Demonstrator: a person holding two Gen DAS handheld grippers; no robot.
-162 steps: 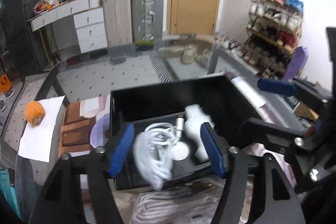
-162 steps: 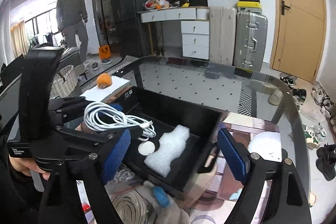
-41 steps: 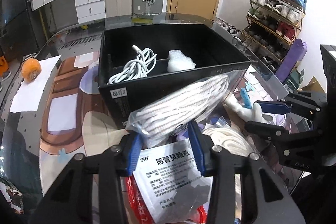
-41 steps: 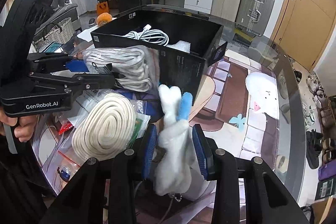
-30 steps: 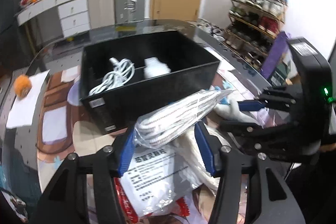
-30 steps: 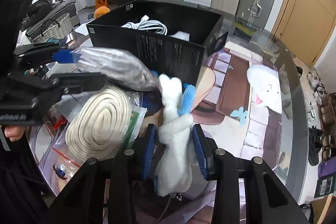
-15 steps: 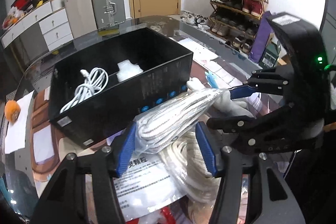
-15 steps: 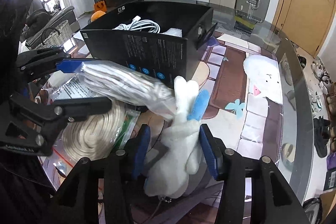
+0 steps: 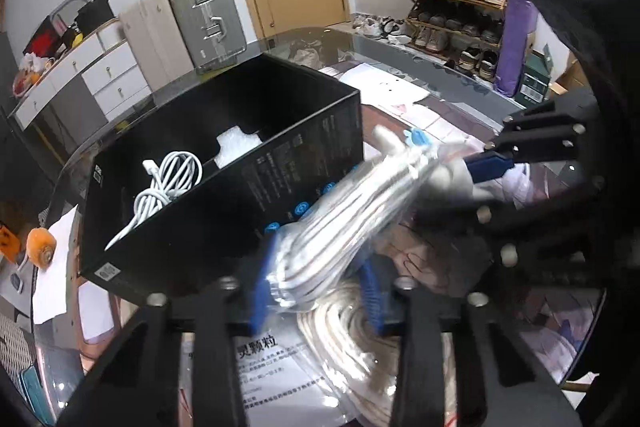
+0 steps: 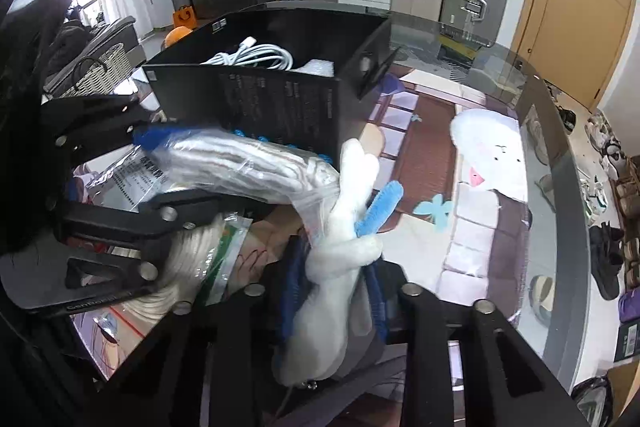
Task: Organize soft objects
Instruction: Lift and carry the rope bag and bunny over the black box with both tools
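My left gripper [image 9: 316, 287] is shut on a clear bag of white rope [image 9: 344, 211], held above the table just in front of the black box [image 9: 224, 183]. The bag also shows in the right wrist view [image 10: 240, 163]. My right gripper [image 10: 332, 295] is shut on a white plush toy with a blue ear [image 10: 344, 247], lifted beside the bag; the toy shows blurred in the left wrist view [image 9: 400, 147]. The box [image 10: 280, 103] holds a white cable [image 9: 168, 183] and a white foam piece [image 9: 236, 147].
A second coil of white rope in a bag [image 9: 352, 339] and a printed medicine packet [image 9: 272, 375] lie below the left gripper. An orange fruit on paper [image 9: 40, 247] sits at the left. A white plush mat [image 10: 492, 151] lies on the glass table [image 10: 556, 195] at right.
Both grippers have lifted their loads and moved closer to the black box. The rope bag now overlaps the plush toy. Both stay shut.
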